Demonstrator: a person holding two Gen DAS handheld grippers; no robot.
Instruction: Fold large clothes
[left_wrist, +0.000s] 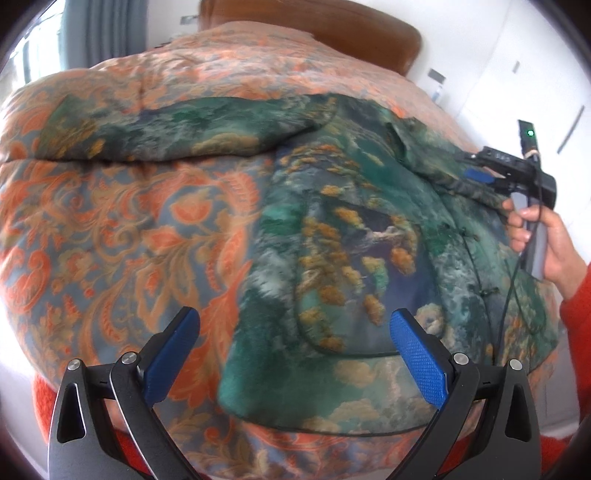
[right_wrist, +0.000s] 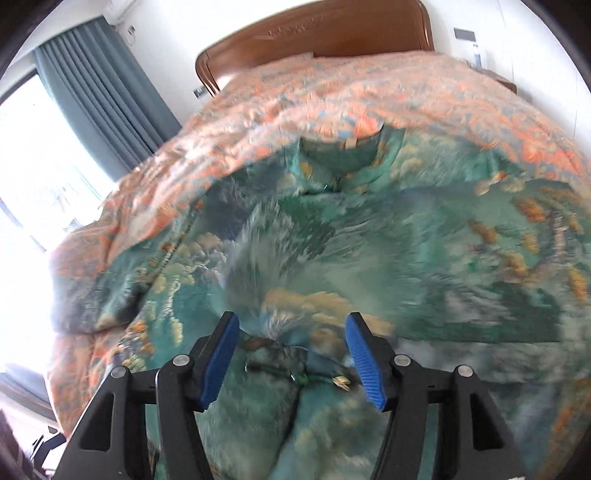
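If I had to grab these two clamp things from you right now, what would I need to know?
Left gripper: open, empty, above the green printed jacket's hem edge.
Right gripper: fingers parted with a bunch of jacket fabric between them; whether it pinches is unclear. The left view shows it at the near sleeve.
The jacket lies on the orange floral bedspread, far sleeve stretched out sideways.
Done: jacket laid out.
Left: fold both sleeves in, then the body.

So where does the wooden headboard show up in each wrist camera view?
Left wrist: wooden headboard at top centre, behind the orange floral bedspread.
Right wrist: headboard at top centre-right, beside the curtain.
Shared landmark: the green patterned garment spread on the bedspread.
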